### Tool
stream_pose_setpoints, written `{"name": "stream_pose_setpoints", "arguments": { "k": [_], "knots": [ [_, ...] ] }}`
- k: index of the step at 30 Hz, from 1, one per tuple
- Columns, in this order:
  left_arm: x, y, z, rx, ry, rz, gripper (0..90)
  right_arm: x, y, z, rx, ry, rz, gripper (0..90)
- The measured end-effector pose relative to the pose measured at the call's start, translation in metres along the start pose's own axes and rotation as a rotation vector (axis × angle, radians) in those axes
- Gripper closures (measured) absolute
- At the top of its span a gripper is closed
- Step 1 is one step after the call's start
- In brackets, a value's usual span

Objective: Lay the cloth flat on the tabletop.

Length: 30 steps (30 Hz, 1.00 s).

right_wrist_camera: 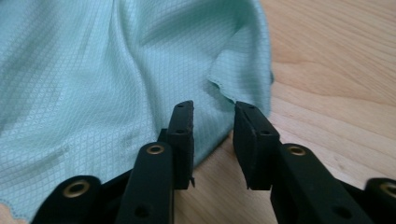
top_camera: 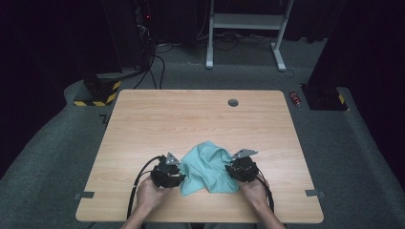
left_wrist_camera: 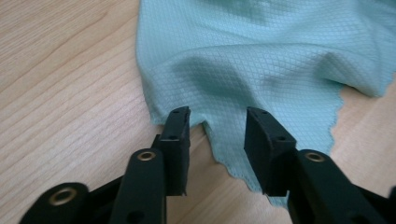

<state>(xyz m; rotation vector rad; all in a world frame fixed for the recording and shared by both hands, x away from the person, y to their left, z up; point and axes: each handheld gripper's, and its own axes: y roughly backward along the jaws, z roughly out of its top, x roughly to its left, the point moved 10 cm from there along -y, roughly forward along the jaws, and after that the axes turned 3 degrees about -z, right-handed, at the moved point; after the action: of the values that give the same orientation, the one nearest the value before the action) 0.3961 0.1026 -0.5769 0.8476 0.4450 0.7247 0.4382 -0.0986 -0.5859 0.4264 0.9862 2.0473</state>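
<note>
I see the teal cloth [top_camera: 208, 167] crumpled on the worktop [top_camera: 191, 114] between both grippers. My left gripper [left_wrist_camera: 218, 122] and right gripper [right_wrist_camera: 214, 116] each stand open, gripping nothing, a cloth edge lying straight ahead between their jaws.

cloth [top_camera: 208, 167]: on the surface [top_camera: 191, 119], toward its near edge | left claw [top_camera: 173, 172]: at cloth's left edge, jaws apart over a corner | right claw [top_camera: 237, 168]: at cloth's right edge, jaws apart | round hole [top_camera: 233, 102]: beyond cloth, near far edge
</note>
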Motion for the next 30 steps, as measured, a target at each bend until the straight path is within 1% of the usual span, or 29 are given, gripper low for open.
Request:
{"name": "stream_pose_setpoints", "arguments": {
  "k": [2,3,4,8,9,10,11,15,16,17,18,19,20,21,22,23,24,26,27,28,30],
  "knots": [
    [0.001,-0.005,0.001,0.005,-0.001,0.019,57.5,0.001,-0.001,0.001,0.0,0.004,-0.002,79.2],
    [0.001,-0.007,0.0,0.013,-0.001,0.028,57.3,0.0,-0.001,0.002,-0.001,0.008,-0.006,84.8],
    [0.003,-0.008,0.0,0.014,-0.004,0.043,57.2,-0.001,-0.002,0.002,0.001,0.021,-0.016,87.8],
    [0.007,-0.008,-0.001,0.016,-0.006,0.061,56.0,-0.002,0.0,0.003,0.002,0.033,-0.03,90.0],
    [0.009,-0.008,-0.001,0.014,-0.008,0.065,55.6,-0.004,0.002,0.004,-0.007,0.039,-0.032,90.0],
    [0.013,-0.007,-0.002,0.014,-0.016,0.071,55.3,-0.006,0.004,0.006,-0.018,0.029,-0.035,90.0],
    [0.014,-0.007,-0.002,0.011,-0.008,0.069,55.0,-0.009,0.007,0.009,-0.026,0.036,-0.044,90.0],
    [0.021,-0.006,-0.003,0.005,0.02,0.059,53.9,-0.021,0.016,0.018,-0.05,0.026,-0.062,90.0],
    [0.022,-0.006,-0.004,0.006,0.027,0.06,53.8,-0.024,0.018,0.019,-0.053,0.032,-0.073,90.0],
    [0.023,-0.006,-0.004,0.006,0.024,0.062,53.8,-0.027,0.018,0.019,-0.049,0.034,-0.084,89.9],
    [0.024,-0.006,-0.004,0.004,0.027,0.065,53.7,-0.027,0.017,0.018,-0.046,0.029,-0.078,89.5],
    [0.025,-0.005,-0.004,0.004,0.027,0.07,53.7,-0.027,0.015,0.016,-0.029,0.022,-0.061,88.9],
    [0.025,-0.005,-0.004,0.005,0.028,0.073,53.7,-0.026,0.012,0.013,-0.017,0.025,-0.053,86.1],
    [0.026,-0.004,-0.004,0.006,0.027,0.072,54.3,-0.024,0.011,0.009,-0.005,0.029,-0.047,81.4],
    [0.027,-0.004,-0.004,0.001,0.033,0.071,55.1,-0.023,0.01,0.007,-0.004,0.029,-0.044,77.8],
    [0.027,-0.003,-0.004,-0.008,0.043,0.062,55.7,-0.022,0.011,0.005,-0.012,0.009,-0.035,74.4],
    [0.027,-0.002,-0.003,-0.019,0.047,0.055,56.4,-0.022,0.012,0.005,-0.022,-0.002,-0.033,73.1],
    [0.027,-0.001,-0.001,-0.031,0.053,0.049,57.6,-0.02,0.014,0.004,-0.035,-0.018,-0.018,73.0],
    [0.026,-0.001,0.0,-0.031,0.053,0.047,59.1,-0.018,0.014,0.003,-0.03,-0.008,-0.017,74.1],
    [0.026,-0.002,0.0,-0.029,0.05,0.046,60.4,-0.016,0.012,-0.001,-0.015,0.018,-0.024,75.4],
    [0.026,-0.004,-0.002,-0.014,0.043,0.047,62.1,-0.014,0.008,-0.005,0.003,0.037,-0.029,76.4]
  ]
}}
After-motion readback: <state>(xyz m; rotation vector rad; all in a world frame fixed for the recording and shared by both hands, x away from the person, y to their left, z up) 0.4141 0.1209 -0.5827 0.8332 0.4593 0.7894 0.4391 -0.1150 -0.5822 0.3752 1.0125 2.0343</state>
